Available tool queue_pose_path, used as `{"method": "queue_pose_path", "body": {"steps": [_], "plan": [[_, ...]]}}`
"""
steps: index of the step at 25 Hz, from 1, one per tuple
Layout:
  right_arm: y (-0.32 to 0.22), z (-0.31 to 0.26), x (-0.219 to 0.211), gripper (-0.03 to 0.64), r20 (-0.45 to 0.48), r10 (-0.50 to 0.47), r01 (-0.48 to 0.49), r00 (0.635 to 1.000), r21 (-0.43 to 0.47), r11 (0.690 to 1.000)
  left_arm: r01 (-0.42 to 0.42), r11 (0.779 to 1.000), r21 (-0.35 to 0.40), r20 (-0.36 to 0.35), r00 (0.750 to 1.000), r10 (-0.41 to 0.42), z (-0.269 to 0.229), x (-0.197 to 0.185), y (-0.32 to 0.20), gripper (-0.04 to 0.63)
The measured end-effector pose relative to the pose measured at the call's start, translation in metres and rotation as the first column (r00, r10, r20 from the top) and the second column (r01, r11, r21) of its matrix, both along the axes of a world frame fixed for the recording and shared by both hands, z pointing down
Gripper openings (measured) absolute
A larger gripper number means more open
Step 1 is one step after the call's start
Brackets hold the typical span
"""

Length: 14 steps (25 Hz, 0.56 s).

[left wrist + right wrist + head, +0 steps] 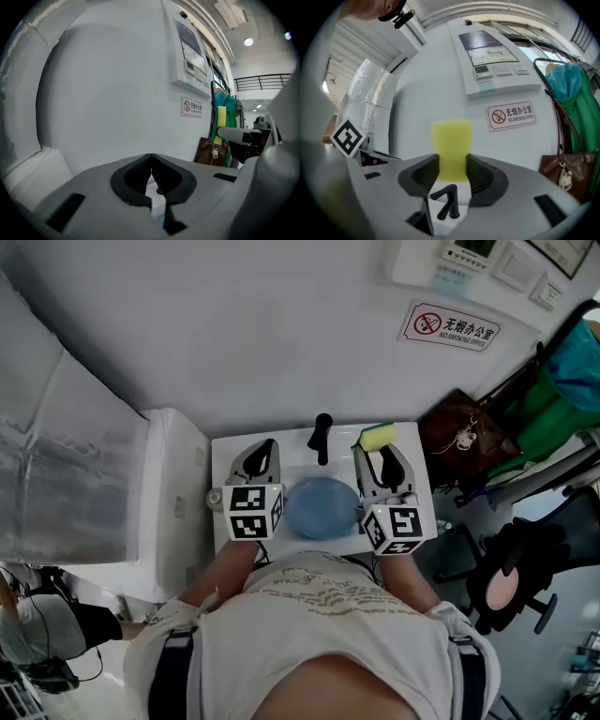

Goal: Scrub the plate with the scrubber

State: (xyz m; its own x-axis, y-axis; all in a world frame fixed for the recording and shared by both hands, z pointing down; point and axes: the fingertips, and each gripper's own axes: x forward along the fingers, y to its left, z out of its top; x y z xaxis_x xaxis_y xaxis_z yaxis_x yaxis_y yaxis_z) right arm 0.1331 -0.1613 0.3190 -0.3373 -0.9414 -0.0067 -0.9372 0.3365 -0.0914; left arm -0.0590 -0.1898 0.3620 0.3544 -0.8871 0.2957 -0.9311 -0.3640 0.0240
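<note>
Holding 1 scrubber (pixel 451 140), a soft yellow foam block, upright btwn ribbed pads: right gripper (pixel 380 457), over back-right corner of white bench (pixel 298 451). Left gripper (pixel 151 164) closed tight, nothing in it. 1 round smooth blue plate (pixel 321 507) at bench centre, btwn the 2 grippers, apart from scrubber. 1 black tap (pixel 322 435) at back edge.

plate (pixel 321 507) in sink (pixel 291 461) before faucet (pixel 322 437), between left gripper (pixel 270 445) and right gripper (pixel 379 453); scrubber (pixel 378 436) in right jaws
</note>
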Motion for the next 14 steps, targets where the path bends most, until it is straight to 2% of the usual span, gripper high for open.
{"method": "queue_pose_path", "body": {"steps": [14], "plan": [[-0.0026, 0.0057, 0.006, 0.186, 0.0, -0.015, 0.015, 1.0, -0.002, 1.0, -0.002, 1.0, -0.013, 0.002, 1.0, 0.002, -0.0008, 0.0065, -0.0031, 0.023]]}}
